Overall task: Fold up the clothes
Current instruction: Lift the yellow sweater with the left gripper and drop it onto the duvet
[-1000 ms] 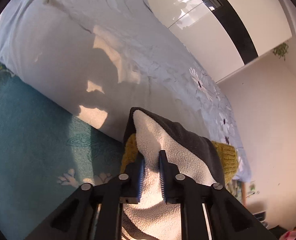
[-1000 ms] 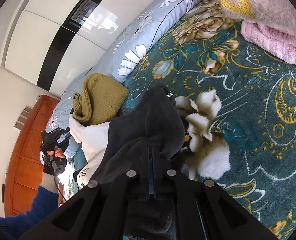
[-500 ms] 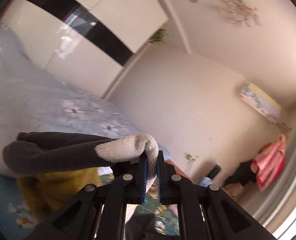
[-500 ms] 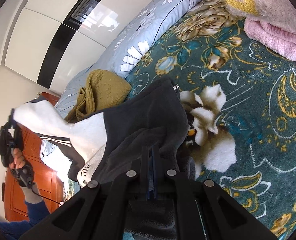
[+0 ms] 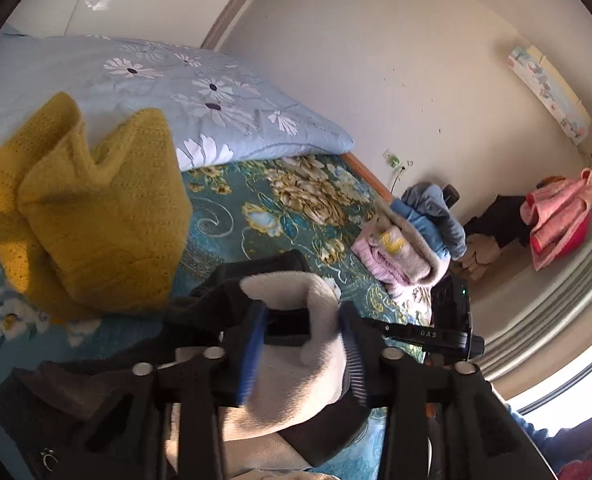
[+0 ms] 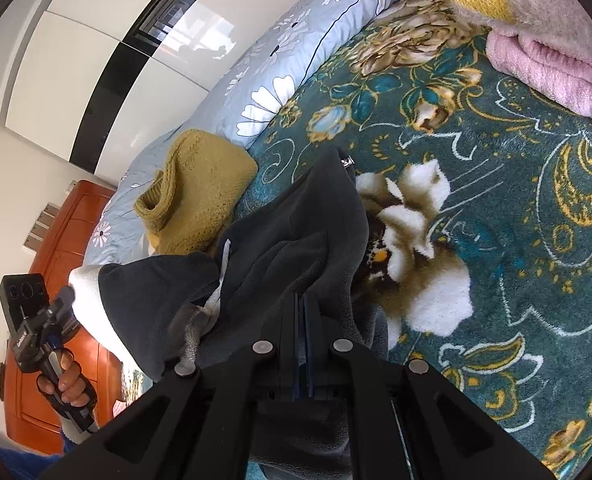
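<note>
Left gripper [image 5: 302,344] opened, swung fleece [image 5: 296,300] bedward.

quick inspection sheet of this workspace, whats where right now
surface: bed with teal floral blanket.
job's things: dark fleece with white lining, bunched on the blanket, held at both ends.
clutter: mustard sweater against the blue quilt; pink pile at the far edge.
grippers: left tongs open, white lining between them; right tongs shut on the fleece.
cables: nothing seen.
surroundings: white wardrobe, wooden headboard, pink garment hanging by the wall.
</note>
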Demonstrator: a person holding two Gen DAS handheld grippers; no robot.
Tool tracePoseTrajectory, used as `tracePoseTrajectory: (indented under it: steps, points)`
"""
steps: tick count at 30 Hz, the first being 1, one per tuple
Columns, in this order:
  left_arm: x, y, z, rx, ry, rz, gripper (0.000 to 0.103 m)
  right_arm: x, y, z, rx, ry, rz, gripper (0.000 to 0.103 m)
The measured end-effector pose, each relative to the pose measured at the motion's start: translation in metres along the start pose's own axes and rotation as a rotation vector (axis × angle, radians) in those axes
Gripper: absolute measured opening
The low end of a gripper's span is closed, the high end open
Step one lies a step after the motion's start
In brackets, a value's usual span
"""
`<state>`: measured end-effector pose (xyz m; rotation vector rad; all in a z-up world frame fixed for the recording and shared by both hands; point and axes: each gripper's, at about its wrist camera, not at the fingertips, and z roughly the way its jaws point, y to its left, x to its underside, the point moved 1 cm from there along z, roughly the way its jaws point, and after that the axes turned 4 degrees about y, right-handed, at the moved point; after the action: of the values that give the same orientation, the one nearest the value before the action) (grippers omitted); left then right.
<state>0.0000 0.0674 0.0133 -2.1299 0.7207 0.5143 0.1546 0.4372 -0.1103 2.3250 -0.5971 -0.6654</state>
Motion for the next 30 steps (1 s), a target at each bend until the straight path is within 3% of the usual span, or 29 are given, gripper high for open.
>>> tracePoseTrajectory:
  steps: [2,4,7,9,12,14,15,17,20,23,27,28,30]
  points:
    - [-0.009,0.026,-0.021,-0.099,-0.088,-0.050,0.075,0.000,-0.002,0.001,0.000,0.001,0.006,0.004]
    - [-0.015,0.061,-0.033,-0.258,-0.153,-0.139,0.079,0.000,-0.004,0.004,-0.001,0.006,0.010,0.004]
    - [-0.018,0.133,-0.021,-0.416,-0.157,-0.284,0.080,-0.001,-0.007,0.009,-0.002,0.012,0.017,0.004]
    - [-0.011,0.187,-0.012,-0.499,-0.173,-0.442,0.080,-0.001,-0.008,0.011,-0.004,0.016,0.021,0.004]
    - [0.003,0.239,0.001,-0.340,-0.193,-0.652,0.080,-0.001,-0.010,0.014,-0.008,0.021,0.027,0.004]
    - [0.006,0.251,0.013,-0.177,-0.222,-0.703,0.080,-0.001,-0.011,0.016,-0.010,0.024,0.031,0.004]
    - [0.006,0.252,0.016,-0.136,-0.240,-0.710,0.081,-0.001,-0.012,0.017,-0.011,0.026,0.033,0.004]
    - [0.001,0.249,0.023,-0.164,-0.236,-0.670,0.091,-0.002,-0.014,0.019,-0.010,0.029,0.039,0.004]
    - [-0.004,0.251,0.036,-0.160,-0.204,-0.672,0.093,-0.001,-0.017,0.023,-0.007,0.035,0.050,0.004]
    - [-0.011,0.251,0.045,-0.172,-0.185,-0.679,0.103,0.000,-0.019,0.027,-0.006,0.044,0.054,0.004]
    - [-0.023,0.248,0.062,-0.303,-0.101,-0.645,0.102,-0.003,-0.013,0.033,0.008,0.050,0.032,0.004]
    - [-0.025,0.246,0.065,-0.339,-0.089,-0.637,0.099,-0.005,-0.006,0.033,0.040,0.042,-0.002,0.004]
    - [-0.027,0.241,0.065,-0.402,-0.083,-0.616,0.083,-0.008,0.009,0.032,0.103,0.026,-0.070,0.004]
